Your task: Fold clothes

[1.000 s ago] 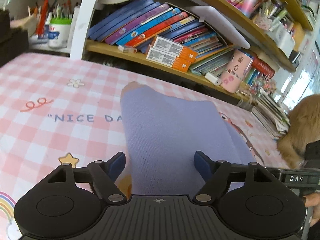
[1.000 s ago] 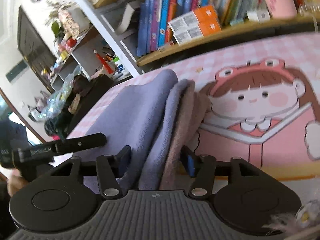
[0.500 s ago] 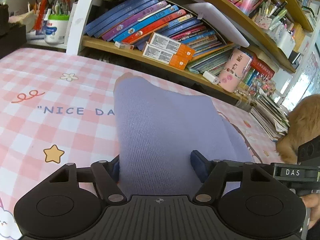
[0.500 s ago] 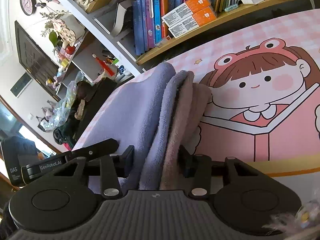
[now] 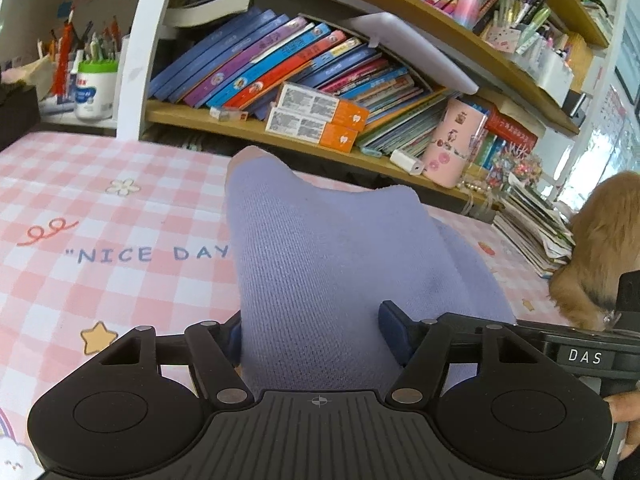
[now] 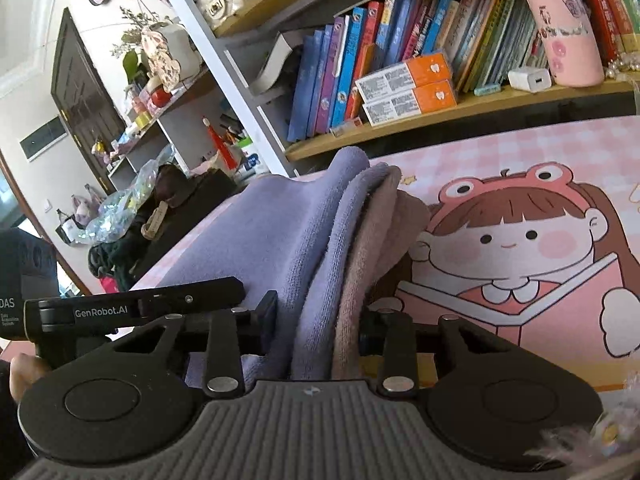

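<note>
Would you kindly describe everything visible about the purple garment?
The garment is soft lavender knit with a fleecy pinkish inner side, folded into stacked layers. It is raised off the checked pink cloth, running away toward the bookshelf. The left gripper pinches one end, the right gripper the bunched layered edge.

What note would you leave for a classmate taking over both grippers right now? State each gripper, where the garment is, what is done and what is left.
Left gripper: shut on the purple garment, its fingers pressing a wide bunch of the fabric.
Right gripper: shut on the same garment's stacked edges, purple and pinkish layers together.
The garment is held up off the pink checked cloth, spanning both grippers.
Done: it is already doubled into several layers.
Left: probably lay it flat on the cloth, finish the fold and let go.
</note>
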`<state>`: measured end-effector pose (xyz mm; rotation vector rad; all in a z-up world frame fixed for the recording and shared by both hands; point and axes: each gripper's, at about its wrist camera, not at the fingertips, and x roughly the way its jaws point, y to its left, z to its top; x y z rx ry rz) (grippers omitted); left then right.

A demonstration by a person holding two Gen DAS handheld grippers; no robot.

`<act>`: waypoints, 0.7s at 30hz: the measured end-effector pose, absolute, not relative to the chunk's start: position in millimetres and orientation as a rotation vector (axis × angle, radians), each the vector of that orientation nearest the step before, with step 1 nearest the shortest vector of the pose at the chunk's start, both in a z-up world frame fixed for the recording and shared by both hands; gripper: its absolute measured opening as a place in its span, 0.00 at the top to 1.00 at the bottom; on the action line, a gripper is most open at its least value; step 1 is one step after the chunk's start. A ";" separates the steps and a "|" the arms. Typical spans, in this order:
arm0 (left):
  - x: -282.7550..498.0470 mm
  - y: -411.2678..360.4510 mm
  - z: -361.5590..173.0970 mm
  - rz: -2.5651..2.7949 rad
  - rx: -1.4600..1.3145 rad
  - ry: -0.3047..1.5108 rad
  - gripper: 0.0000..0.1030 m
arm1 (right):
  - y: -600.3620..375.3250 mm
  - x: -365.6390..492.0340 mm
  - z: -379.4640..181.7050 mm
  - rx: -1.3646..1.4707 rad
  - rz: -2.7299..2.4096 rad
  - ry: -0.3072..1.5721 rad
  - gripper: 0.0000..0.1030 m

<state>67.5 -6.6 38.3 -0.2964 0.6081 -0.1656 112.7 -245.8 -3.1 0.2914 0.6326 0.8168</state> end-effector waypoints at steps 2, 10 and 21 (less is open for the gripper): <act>66.4 -3.9 39.9 -0.177 -0.297 0.593 0.36 | -245.9 112.6 -2.5 0.295 0.828 0.614 0.68; 78.6 12.4 44.2 -0.225 -0.313 0.546 0.36 | -240.6 116.4 -1.3 0.328 0.838 0.562 0.68; 152.4 41.7 37.5 -0.262 -0.382 0.543 0.40 | -220.4 185.2 2.0 0.366 0.778 0.483 0.69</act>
